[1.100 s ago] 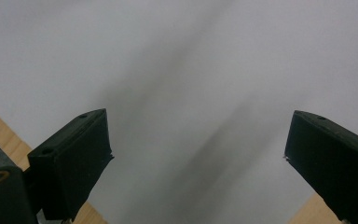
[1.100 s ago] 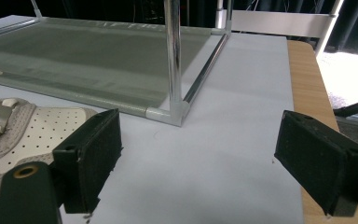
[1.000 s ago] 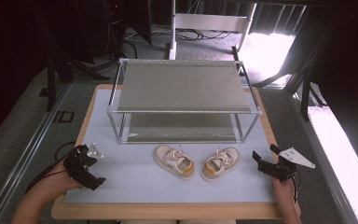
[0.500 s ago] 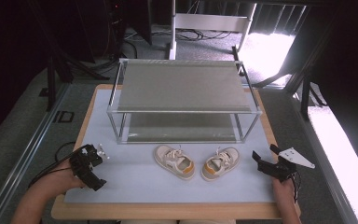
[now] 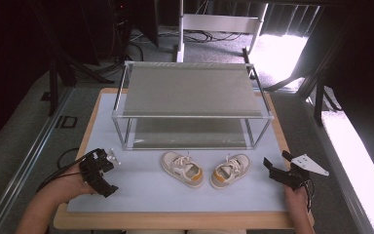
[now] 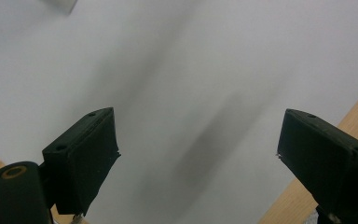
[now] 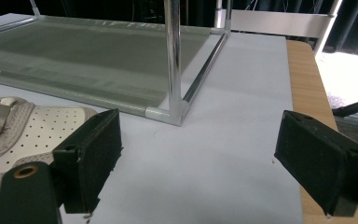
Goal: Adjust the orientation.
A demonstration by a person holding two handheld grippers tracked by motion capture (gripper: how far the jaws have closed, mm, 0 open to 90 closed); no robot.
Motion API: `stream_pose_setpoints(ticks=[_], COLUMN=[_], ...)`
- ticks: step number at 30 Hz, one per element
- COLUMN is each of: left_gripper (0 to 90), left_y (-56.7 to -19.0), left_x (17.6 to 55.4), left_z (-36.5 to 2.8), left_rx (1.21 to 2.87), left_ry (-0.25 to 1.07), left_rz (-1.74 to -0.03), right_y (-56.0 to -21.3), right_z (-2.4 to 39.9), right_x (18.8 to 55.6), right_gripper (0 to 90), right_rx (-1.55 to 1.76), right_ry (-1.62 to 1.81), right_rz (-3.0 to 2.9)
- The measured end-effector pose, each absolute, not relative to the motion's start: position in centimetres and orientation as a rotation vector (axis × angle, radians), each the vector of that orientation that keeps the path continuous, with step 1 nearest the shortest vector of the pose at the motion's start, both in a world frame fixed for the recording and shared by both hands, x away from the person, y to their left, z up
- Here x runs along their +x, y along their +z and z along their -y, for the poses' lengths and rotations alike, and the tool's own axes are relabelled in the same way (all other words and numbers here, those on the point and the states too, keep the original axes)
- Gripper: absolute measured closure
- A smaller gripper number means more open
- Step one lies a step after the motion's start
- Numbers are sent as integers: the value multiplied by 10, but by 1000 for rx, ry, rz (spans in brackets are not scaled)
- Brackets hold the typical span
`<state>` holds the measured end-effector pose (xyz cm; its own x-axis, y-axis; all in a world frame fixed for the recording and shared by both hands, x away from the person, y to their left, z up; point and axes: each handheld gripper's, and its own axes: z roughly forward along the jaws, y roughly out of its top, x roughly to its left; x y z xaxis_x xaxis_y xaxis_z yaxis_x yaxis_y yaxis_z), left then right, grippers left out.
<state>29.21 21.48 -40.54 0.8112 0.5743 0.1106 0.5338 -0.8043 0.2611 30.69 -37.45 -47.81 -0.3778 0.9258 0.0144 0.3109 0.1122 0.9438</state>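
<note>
Two small beige shoes with white laces lie side by side on the pale mat, the left shoe [image 5: 182, 168] and the right shoe [image 5: 230, 170], just in front of a two-shelf metal rack [image 5: 191, 91]. My left gripper [image 5: 100, 173] sits at the mat's front left, open and empty, well left of the shoes. In the left gripper view the left gripper [image 6: 198, 140] points down at bare mat. My right gripper [image 5: 277, 164] rests open at the front right, a little right of the right shoe. In the right gripper view the right gripper [image 7: 198, 144] has that shoe [image 7: 23, 135] beside its left jaw.
The rack's front right leg [image 7: 173, 60] and lower shelf [image 7: 88, 51] stand just ahead of the right gripper. The wooden table edge [image 5: 175, 222] frames the mat. Dark floor, stands and cables lie beyond the table.
My left gripper has shifted slightly right, further onto the mat, and turned a little. The right gripper and both shoes have stayed put.
</note>
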Motion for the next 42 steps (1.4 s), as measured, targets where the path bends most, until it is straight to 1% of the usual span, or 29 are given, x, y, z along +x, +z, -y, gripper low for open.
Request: stream_pose_setpoints(ticks=[19,42], left_gripper=[138,138], left_y=[-393,-376], left_x=[302,312], left_z=[-173,-103], left_rx=[2791,2823], left_ry=[247,205], left_rz=[-752,-532], right_y=[-478,-478], right_z=[375,375], right_x=[306,306], right_gripper=[141,141], right_rx=[1210,1208], right_ry=[1279,1285], right_rz=[-1774,-1774])
